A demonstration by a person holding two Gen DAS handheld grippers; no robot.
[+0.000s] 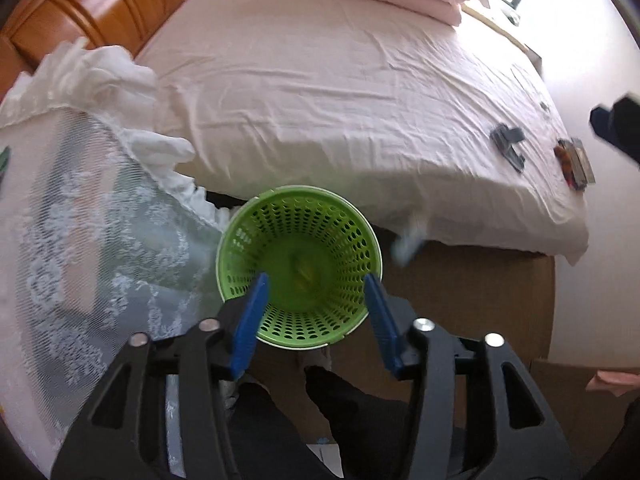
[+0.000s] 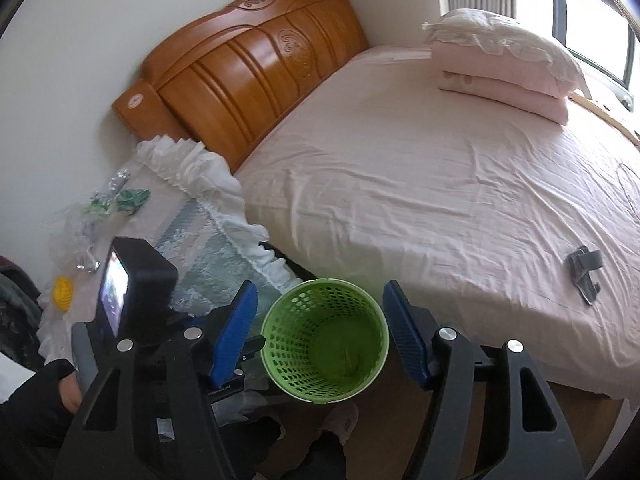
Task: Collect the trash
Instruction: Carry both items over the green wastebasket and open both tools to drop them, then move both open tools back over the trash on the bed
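A green perforated trash basket (image 1: 300, 268) stands on the floor beside the bed, and shows in the right wrist view (image 2: 326, 340) too. My left gripper (image 1: 318, 286) is open and empty above the basket's mouth. My right gripper (image 2: 320, 300) is open and empty just above the basket. A grey wrapper (image 1: 508, 146) lies on the pink sheet, seen also in the right wrist view (image 2: 584, 272). A dark packet (image 1: 574, 162) lies near the bed's corner. Green and silver wrappers (image 2: 120, 196), clear plastic (image 2: 76, 224) and a yellow ball (image 2: 63, 292) lie on the lace-covered nightstand (image 2: 180, 216).
The bed (image 2: 420, 184) with a wooden headboard (image 2: 248, 64) fills the far side. Folded pink bedding and a pillow (image 2: 504, 60) sit near the window. The left gripper's camera body (image 2: 132, 284) stands at the right view's left. A blurred pale object (image 1: 408, 242) shows by the bed's edge.
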